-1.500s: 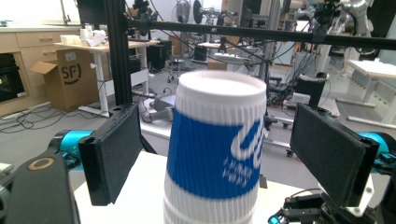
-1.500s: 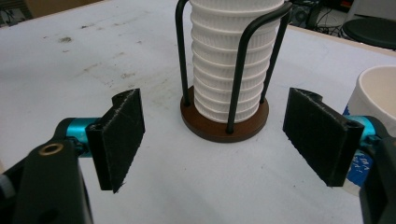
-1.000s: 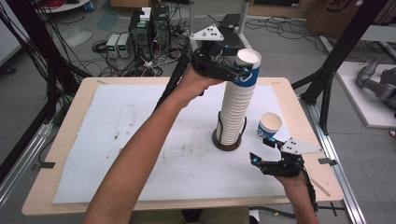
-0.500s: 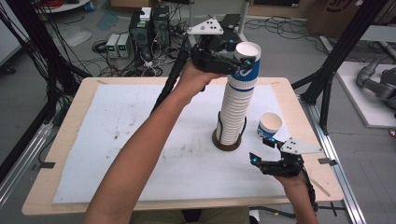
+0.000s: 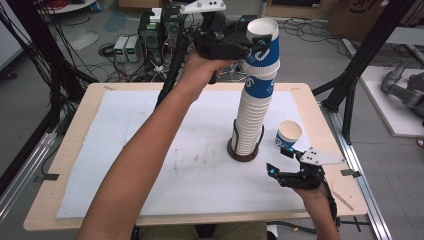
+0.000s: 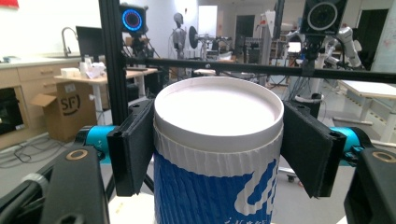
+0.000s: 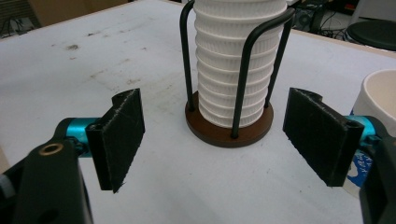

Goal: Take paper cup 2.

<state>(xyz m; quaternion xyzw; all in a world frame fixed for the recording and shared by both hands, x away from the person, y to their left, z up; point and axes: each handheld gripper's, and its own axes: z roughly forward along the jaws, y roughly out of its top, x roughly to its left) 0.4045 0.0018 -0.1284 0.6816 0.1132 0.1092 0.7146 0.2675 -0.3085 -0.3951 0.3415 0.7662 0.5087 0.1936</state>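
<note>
Blue-banded top cup (image 5: 262,47): pinched by left gripper (image 5: 248,44), whose jaws have just closed, atop the stack (image 5: 250,120).
Right gripper (image 5: 280,161): spread, empty, near single cup (image 5: 288,136).

The letters "SF" stand printed on the side of a cardboard box (image 6: 65,109) beside the wooden cabinets.

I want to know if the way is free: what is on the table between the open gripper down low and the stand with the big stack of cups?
Nothing: in the right gripper view, bare white table cover lies between the open right gripper and the brown stand. A single cup sits off to one side.
</note>
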